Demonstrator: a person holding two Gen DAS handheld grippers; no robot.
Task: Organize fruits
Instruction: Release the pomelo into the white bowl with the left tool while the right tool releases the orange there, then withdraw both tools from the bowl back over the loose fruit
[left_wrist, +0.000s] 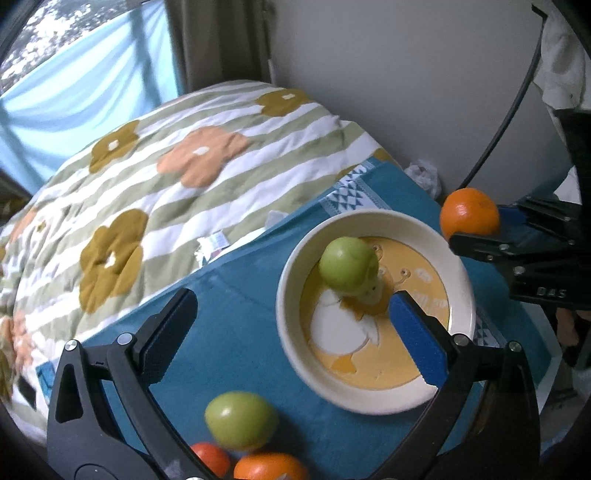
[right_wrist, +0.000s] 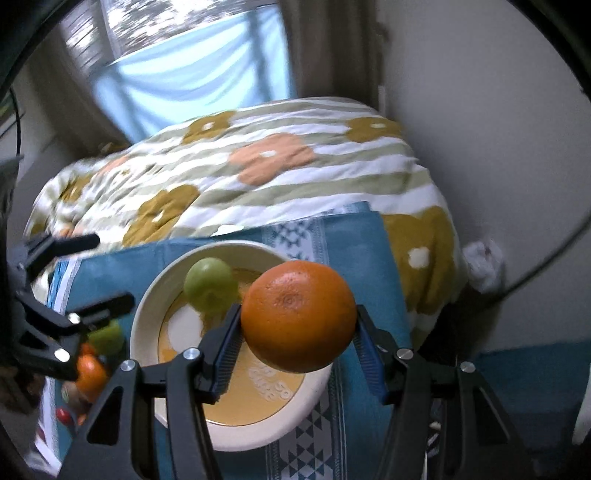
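Observation:
A green apple (left_wrist: 349, 264) (right_wrist: 210, 282) lies in the cream bowl (left_wrist: 291, 332) (right_wrist: 147, 314) with a yellow bottom, on a teal cloth. My left gripper (left_wrist: 291, 301) stands wide open just above and in front of the bowl, nothing between its fingers. My right gripper (right_wrist: 297, 334) (left_wrist: 476, 236) is shut on an orange (right_wrist: 299, 315) (left_wrist: 469, 212), held over the bowl's right side. A second green apple (left_wrist: 240, 421) (right_wrist: 107, 336) and two oranges (left_wrist: 271, 467) (right_wrist: 88, 373) lie on the cloth near the bowl's left.
The teal cloth (left_wrist: 229, 295) (right_wrist: 354, 236) covers a small table set against a bed with a striped flowered quilt (left_wrist: 155, 173) (right_wrist: 280, 173). A grey wall (left_wrist: 406, 92) stands close on the right, with a black cable (left_wrist: 509, 107) along it and crumpled tissue (left_wrist: 424, 175) by the corner.

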